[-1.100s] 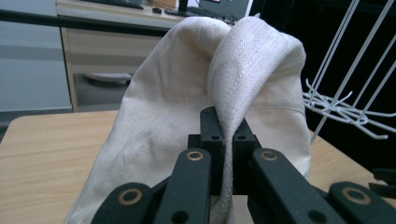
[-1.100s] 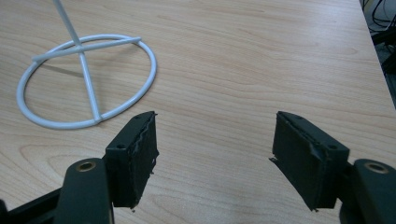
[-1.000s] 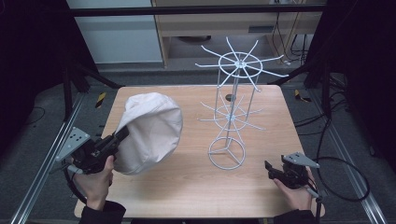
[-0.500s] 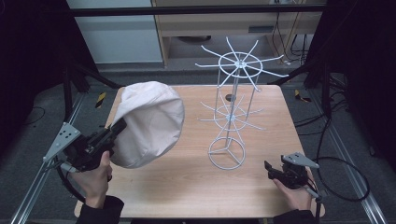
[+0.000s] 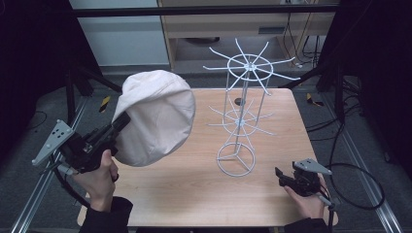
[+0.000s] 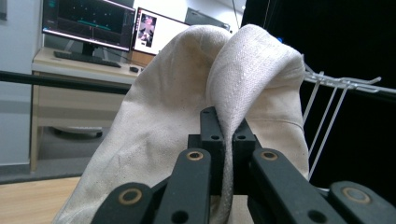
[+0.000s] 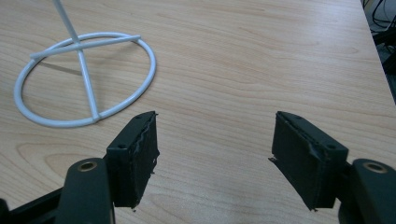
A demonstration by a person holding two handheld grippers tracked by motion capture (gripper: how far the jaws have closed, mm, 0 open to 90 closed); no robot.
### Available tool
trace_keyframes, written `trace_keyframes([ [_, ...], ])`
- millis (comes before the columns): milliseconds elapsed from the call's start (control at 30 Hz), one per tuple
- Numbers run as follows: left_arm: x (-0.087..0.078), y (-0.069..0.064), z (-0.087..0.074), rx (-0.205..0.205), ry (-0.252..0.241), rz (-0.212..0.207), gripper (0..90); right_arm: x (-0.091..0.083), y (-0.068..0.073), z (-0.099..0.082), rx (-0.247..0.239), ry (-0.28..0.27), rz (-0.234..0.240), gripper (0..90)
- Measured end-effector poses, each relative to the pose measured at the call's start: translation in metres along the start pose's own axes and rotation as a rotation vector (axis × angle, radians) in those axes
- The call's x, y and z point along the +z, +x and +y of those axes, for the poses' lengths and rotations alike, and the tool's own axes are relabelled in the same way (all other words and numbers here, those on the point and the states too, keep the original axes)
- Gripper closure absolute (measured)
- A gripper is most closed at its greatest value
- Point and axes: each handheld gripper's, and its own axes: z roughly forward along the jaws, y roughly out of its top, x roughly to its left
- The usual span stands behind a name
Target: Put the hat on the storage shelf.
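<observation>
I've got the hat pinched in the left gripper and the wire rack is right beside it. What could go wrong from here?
1. The left gripper is shut on just a fold of the hat; the cloth might slip free as it swings.
2. The wire rack stands on a narrow ring base with nothing holding it, so a nudge from the hat could tip it.
3. The rack's thin prongs could snag the fabric. The right gripper sits open, apart from the base, not steadying it.

Even overhead light brightens the table [image 5: 194,184] against dark surroundings; the high view looks slightly soft, perhaps low-resolution.
</observation>
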Motion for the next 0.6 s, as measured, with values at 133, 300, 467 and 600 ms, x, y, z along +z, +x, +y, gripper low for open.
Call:
trace_keyframes([
  [133, 0.002, -0.002, 0.002, -0.007, -0.024, -0.008, 88.1, 0.001, 0.000, 0.000, -0.009, -0.002, -0.002, 31.3],
  [300, 0.006, -0.004, 0.008, -0.028, -0.059, -0.027, 88.1, 0.001, 0.000, 0.000, -0.008, -0.002, -0.001, 31.4],
  [467, 0.005, -0.006, 0.014, -0.034, -0.094, -0.037, 88.1, 0.000, 0.000, 0.000, 0.000, -0.001, 0.003, 31.4],
  [600, 0.005, -0.007, 0.018, -0.040, -0.114, -0.043, 88.1, 0.000, 0.000, 0.000, 0.001, -0.001, 0.001, 31.4],
])
